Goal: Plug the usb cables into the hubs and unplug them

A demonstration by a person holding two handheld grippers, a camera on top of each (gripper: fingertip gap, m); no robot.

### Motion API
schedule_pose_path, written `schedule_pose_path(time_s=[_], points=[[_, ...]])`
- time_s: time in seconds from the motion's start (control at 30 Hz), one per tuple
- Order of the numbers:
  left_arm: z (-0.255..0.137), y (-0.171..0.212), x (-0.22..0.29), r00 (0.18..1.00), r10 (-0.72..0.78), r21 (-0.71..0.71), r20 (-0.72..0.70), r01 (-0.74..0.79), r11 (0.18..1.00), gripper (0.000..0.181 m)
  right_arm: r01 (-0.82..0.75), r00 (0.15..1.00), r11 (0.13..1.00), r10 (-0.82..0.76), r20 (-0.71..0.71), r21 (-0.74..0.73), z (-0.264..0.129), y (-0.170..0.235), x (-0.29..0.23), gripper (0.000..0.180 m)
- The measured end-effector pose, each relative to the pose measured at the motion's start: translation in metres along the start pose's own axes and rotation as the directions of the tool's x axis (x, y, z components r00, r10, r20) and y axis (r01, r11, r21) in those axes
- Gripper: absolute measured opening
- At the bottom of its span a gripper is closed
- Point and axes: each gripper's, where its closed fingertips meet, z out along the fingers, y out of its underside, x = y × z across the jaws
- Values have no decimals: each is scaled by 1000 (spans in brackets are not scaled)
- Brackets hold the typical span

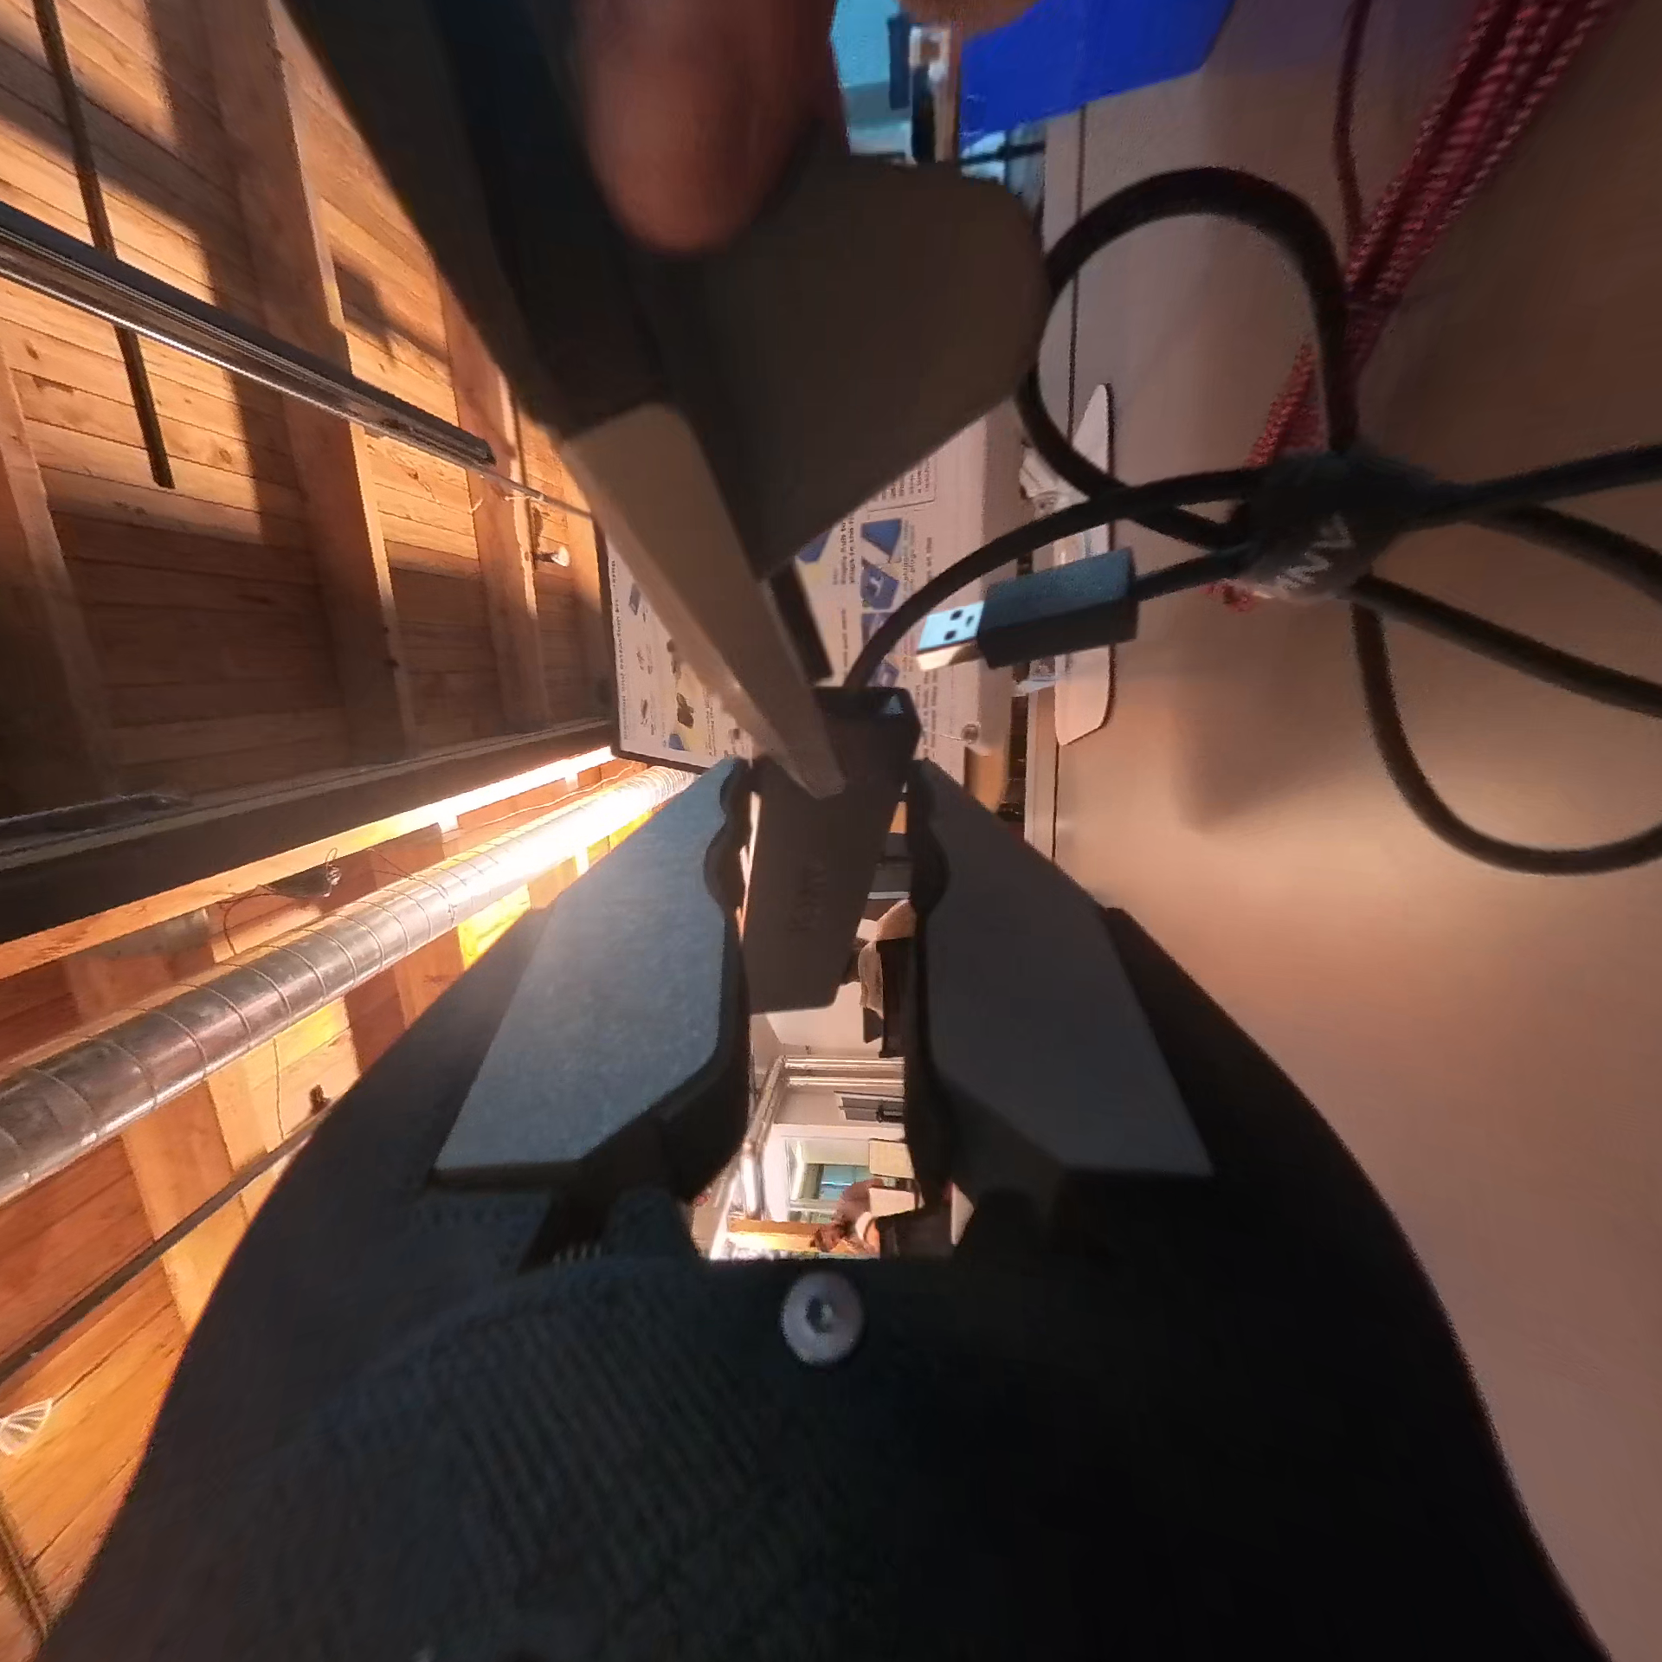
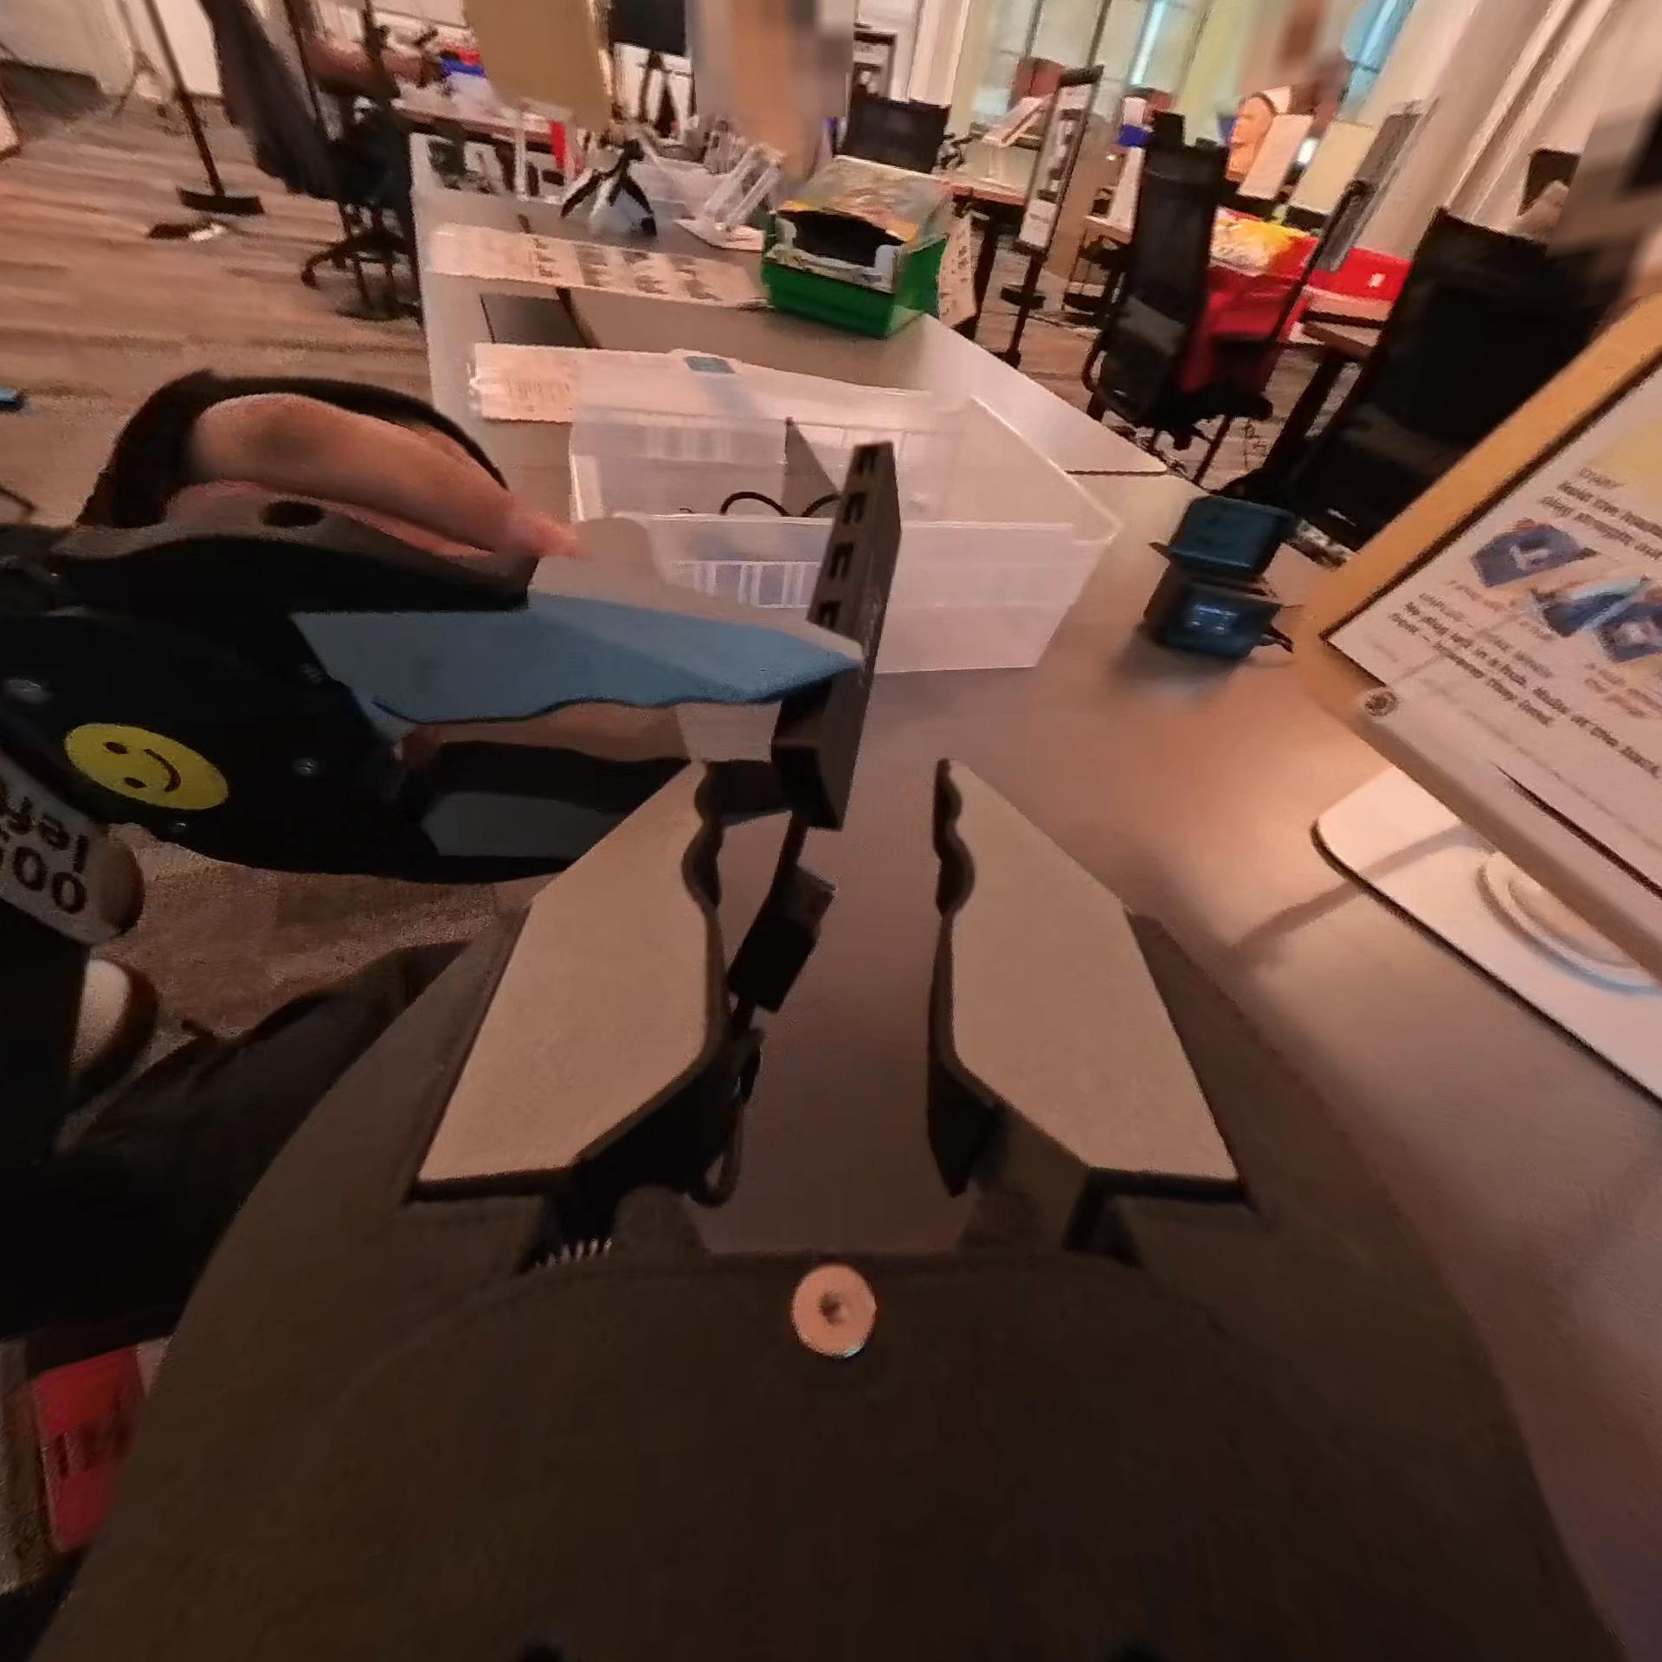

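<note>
Left gripper (image 1: 823, 836) clamped on hub (image 1: 814, 863); right gripper (image 2: 823, 845) open, seemingly empty. Needed steady hub, plug (image 1: 1034, 612) aligned squarely.

One hub (image 2: 853, 621), two grippers, one bin (image 2: 989, 576).

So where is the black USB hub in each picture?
Left wrist view: the USB hub sits at the centre, clamped between the left gripper fingers.
Right wrist view: the hub stands upright just above centre, held from the left side, ports showing.
Shared landmark: the instruction poster on its stand.
</note>
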Motion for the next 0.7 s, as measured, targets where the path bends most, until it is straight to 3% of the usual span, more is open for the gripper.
schedule_pose_path(time_s=[0.1, 0.23, 0.3, 0.4, 0.47, 0.5, 0.63, 0.7], points=[[-3, -4, 8, 1000, -20, 13, -19, 21, 1000, 32, 77, 996, 997, -76, 38, -29, 12, 5, -7, 15], [-8, -7, 27, 987, -64, 48, -145, 72, 996, 32, 120, 990, 985, -110, 82, -125, 21, 26, -9, 9], [-15, -10, 27, 962, -166, 81, -216, 187, 979, 32, 143, 984, 984, -130, 122, -110, 18, 27, -14, 8], [-33, -11, 11, 840, -396, 114, -371, 464, 878, 18, 239, 970, 962, -229, 85, -135, 9, 31, -5, 8], [-45, -8, -14, 727, -519, 131, -450, 629, 766, 44, 299, 954, 946, -293, 70, -125, 0, 28, -2, 8], [-50, -2, -24, 684, -548, 126, -481, 673, 729, 53, 325, 945, 940, -319, 72, -105, -5, 24, -3, 8], [-67, 15, -36, 503, -612, 58, -611, 799, 599, 62, 526, 848, 850, -525, 69, 9, -30, 4, -23, 7], [-72, 9, -27, 488, -592, 72, -641, 807, 587, 59, 605, 793, 795, -607, 54, 51, -40, -4, -36, 7]])
